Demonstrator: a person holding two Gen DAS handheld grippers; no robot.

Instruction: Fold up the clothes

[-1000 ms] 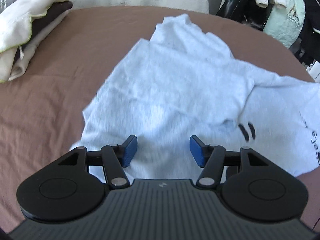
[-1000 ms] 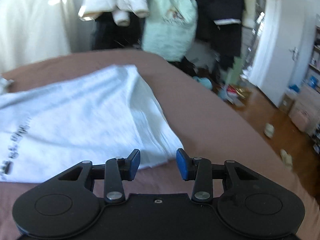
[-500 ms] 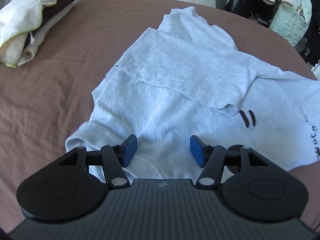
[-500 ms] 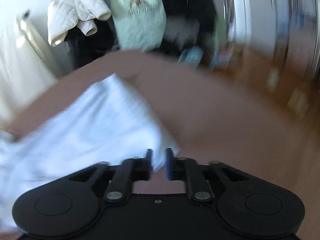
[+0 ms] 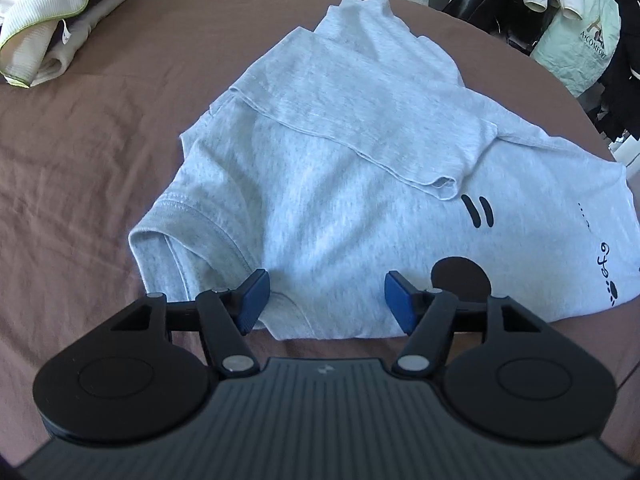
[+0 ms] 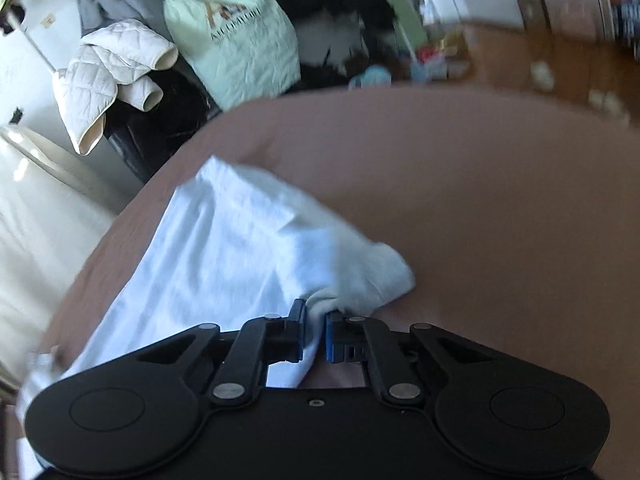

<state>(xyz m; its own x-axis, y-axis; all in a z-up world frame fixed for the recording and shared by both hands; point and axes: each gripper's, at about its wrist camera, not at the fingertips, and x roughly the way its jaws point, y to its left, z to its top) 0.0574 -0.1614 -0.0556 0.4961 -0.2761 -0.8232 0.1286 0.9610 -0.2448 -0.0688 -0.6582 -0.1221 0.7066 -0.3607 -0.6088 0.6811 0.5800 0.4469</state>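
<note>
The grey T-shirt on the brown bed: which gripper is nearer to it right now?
Right. The right gripper has just closed its jaws on a bunched edge of the grey T-shirt, so it touches the cloth. The left gripper hangs open above the shirt's near edge, gripping nothing.

Left cam sits low behind its gripper (image 5: 324,300), tilted down, close over the T-shirt (image 5: 340,184) on the brown bed (image 5: 80,160). Right cam's rolled, closer still, facing the clothes rack (image 6: 224,40). Both share shirt, bed, rack.

t-shirt (image 5: 340,184) on bed (image 5: 80,168), clothes pile (image 5: 48,20) far-left
</note>
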